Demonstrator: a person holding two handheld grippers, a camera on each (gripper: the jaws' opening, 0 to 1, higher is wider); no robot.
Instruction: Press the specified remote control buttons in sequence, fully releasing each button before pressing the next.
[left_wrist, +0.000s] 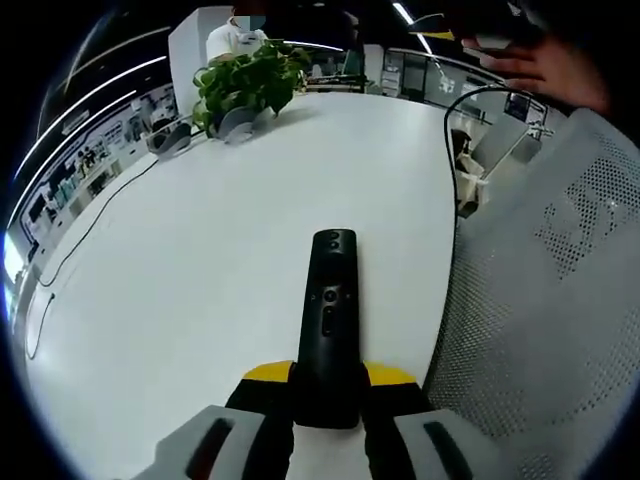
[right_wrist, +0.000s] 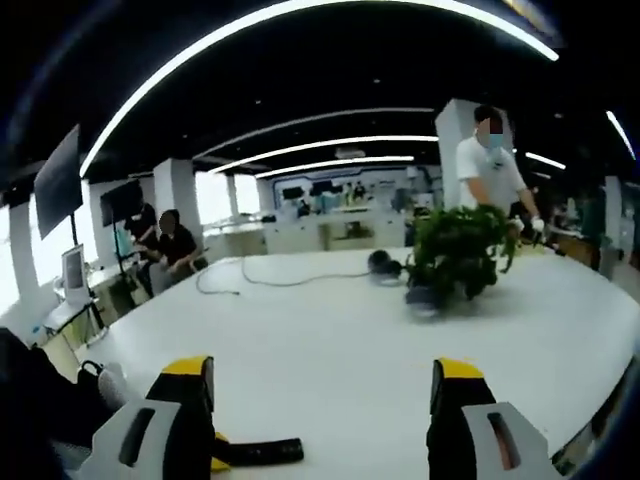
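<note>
A slim black remote control (left_wrist: 330, 320) points away from me over the white table (left_wrist: 200, 250), buttons facing up. My left gripper (left_wrist: 330, 375) is shut on its near end, the yellow-tipped jaws pressing against both sides. In the right gripper view the right gripper (right_wrist: 325, 385) is open, its jaws wide apart with nothing between them, held above the table (right_wrist: 330, 340). The remote (right_wrist: 262, 452) shows at the lower left of that view, below and left of the right gripper, well apart from it.
A potted plant (left_wrist: 248, 80) stands at the table's far side, also in the right gripper view (right_wrist: 455, 250). A cable (left_wrist: 100, 215) trails along the left. A white mesh chair back (left_wrist: 550, 300) is at the right. A hand (left_wrist: 545, 65) shows above. A person (right_wrist: 490, 165) stands behind the plant.
</note>
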